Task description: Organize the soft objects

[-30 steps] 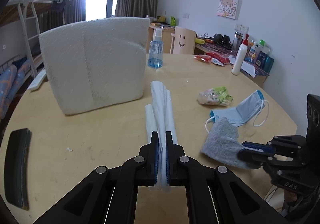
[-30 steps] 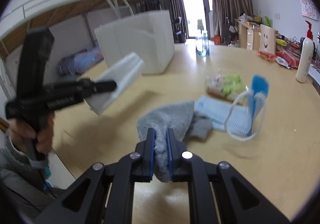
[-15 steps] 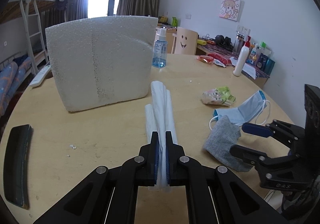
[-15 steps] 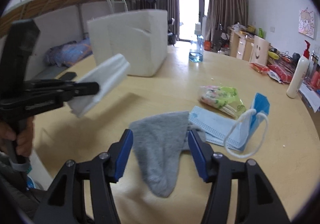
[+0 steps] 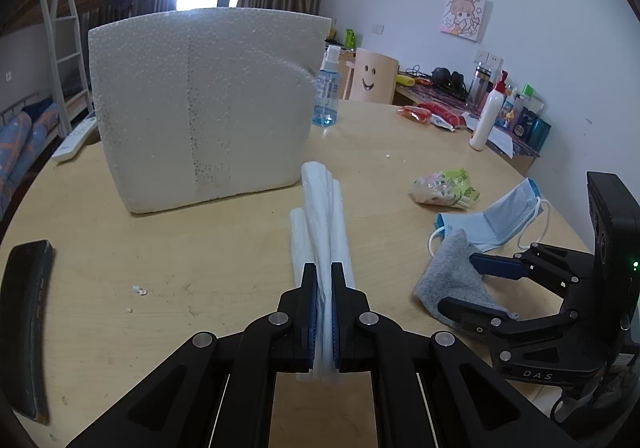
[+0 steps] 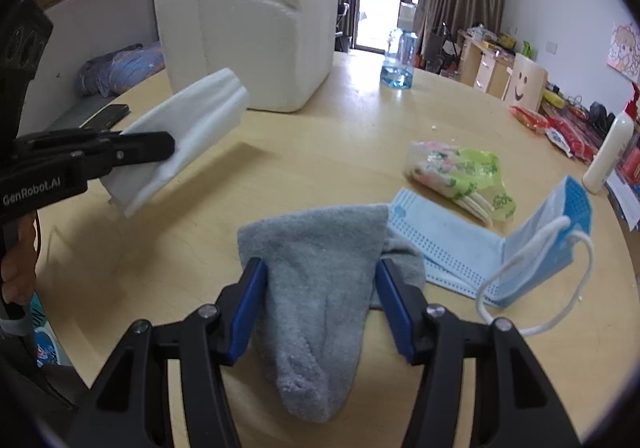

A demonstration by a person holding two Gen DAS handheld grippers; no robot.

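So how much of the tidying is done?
Nothing looks put away yet. The left hand-held gripper clamps a white folded cloth. The right hand-held gripper is open around the grey sock lying on the table. The blue mask and green packet wait.

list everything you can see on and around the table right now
round wooden table: 1, tan
white styrofoam block: 1, far left
folded white cloth: 1, in left tool, off the table
grey fuzzy sock: 1, near edge, between right pads
blue face mask: 1, right of sock
green patterned packet: 1, behind mask
clear blue spray bottle: 1, by block
white pump bottle: 1, far right
black phone: 1, left edge
left tool: shut on cloth
right tool: open
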